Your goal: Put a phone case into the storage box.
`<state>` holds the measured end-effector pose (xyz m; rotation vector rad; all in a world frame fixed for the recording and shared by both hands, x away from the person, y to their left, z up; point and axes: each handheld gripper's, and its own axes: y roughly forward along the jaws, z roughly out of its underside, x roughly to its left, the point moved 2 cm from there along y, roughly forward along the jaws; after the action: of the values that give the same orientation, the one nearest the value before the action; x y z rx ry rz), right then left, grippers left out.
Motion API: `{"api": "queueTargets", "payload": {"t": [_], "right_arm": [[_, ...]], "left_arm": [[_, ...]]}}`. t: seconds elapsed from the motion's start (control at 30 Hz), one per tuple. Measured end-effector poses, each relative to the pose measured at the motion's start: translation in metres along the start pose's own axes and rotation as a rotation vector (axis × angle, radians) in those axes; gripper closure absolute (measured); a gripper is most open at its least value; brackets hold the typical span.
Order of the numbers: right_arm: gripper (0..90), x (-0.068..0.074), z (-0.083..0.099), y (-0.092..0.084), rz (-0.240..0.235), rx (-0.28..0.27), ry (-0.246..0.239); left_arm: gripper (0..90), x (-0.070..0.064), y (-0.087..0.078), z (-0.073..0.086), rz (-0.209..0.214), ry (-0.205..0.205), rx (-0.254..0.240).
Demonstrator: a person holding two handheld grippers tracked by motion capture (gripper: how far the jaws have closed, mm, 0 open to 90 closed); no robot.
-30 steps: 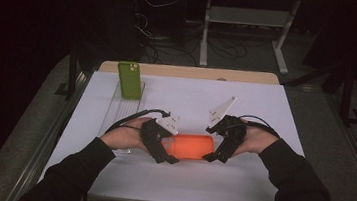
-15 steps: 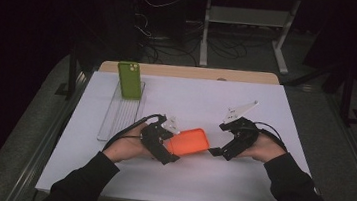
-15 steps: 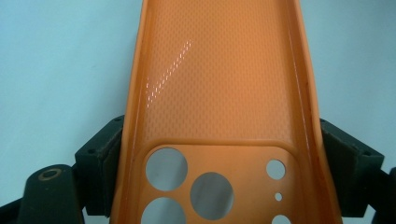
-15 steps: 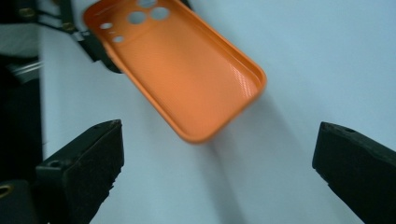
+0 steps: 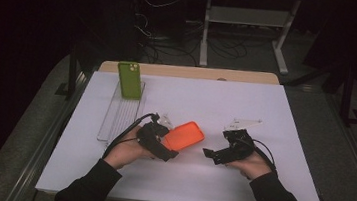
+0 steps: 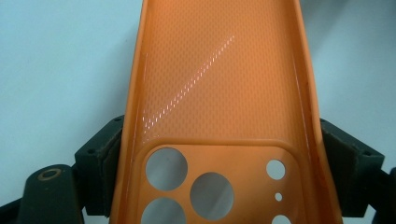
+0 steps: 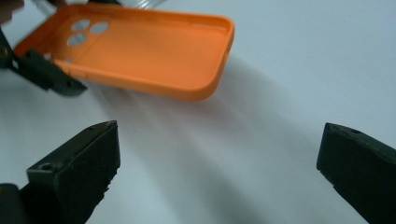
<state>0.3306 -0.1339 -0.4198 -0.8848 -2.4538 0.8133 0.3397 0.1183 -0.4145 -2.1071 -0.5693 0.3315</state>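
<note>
Holding the orange case at its camera-hole end, left tongs clamped across the short width, pads pressed on both long rims. Lifted clear of the tabletop, hollow side up, long axis running away from the left tongs and up toward the right in the high view. Waiting just right of the free end, apart from it, right tongs spread wide with nothing between them, low over the tabletop, pointed at the case. Nearest the free end: the right hand, so likely the one to take it. Seen from the right tongs' view: the free end's rounded corner and the shadow under the case, proof of the lift. Seen from the left tongs' view: pads on the rims and dotted inner lining. Farther back left, a green phone propped on a clear tray.
</note>
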Motion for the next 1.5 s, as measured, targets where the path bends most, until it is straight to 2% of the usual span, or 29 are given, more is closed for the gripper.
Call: {"api": "queueTargets", "payload": {"t": [0.07,0.1,0.13,0.2,0.47,0.5,0.7,0.83,1.03,1.13,1.4,1.47,1.5], "right_arm": [[0.0,0.001,0.003,0.001,-0.001,-0.028,0.024],[0.0,0.004,0.004,0.001,0.015,-0.026,0.04],[0.0,0.004,0.005,0.002,0.025,-0.038,0.022],[0.0,0.006,0.006,0.004,0.048,-0.042,0.022],[0.0,0.009,0.006,0.014,0.055,-0.063,0.03],[0.0,0.008,0.006,0.015,0.065,-0.067,0.012],[0.0,0.012,0.006,0.018,0.086,-0.061,-0.005],[0.0,0.012,0.006,0.017,0.112,-0.07,-0.058],[0.0,0.014,0.006,0.016,0.143,-0.065,-0.097],[0.0,0.012,0.006,0.015,0.18,-0.06,-0.182],[0.0,0.016,0.005,0.013,0.219,-0.058,-0.243],[0.0,0.016,0.005,0.012,0.229,-0.057,-0.28],[0.0,0.017,0.005,0.012,0.238,-0.061,-0.28]], "left_arm": [[15.7,-0.002,0.001,0.001,0.004,-0.014,0.001],[15.7,-0.002,0.002,0.001,0.005,-0.018,0.0],[15.7,-0.002,0.002,0.001,0.009,-0.016,0.004],[15.7,-0.002,0.003,0.001,0.003,-0.027,0.002],[15.7,-0.003,0.003,0.001,0.006,-0.034,-0.001],[15.7,-0.003,0.002,0.0,0.008,-0.037,-0.004],[15.7,-0.002,0.001,0.0,0.006,-0.035,-0.006],[15.7,0.0,0.0,0.001,0.005,-0.03,-0.006],[15.7,-0.001,0.0,0.002,0.011,-0.029,-0.003],[15.7,-0.002,0.0,0.001,0.013,-0.023,-0.003],[15.7,-0.002,0.001,0.001,0.019,-0.023,0.004],[15.7,-0.002,0.001,0.001,0.019,-0.022,0.004],[15.7,-0.003,0.001,0.001,0.019,-0.022,0.004]]}}
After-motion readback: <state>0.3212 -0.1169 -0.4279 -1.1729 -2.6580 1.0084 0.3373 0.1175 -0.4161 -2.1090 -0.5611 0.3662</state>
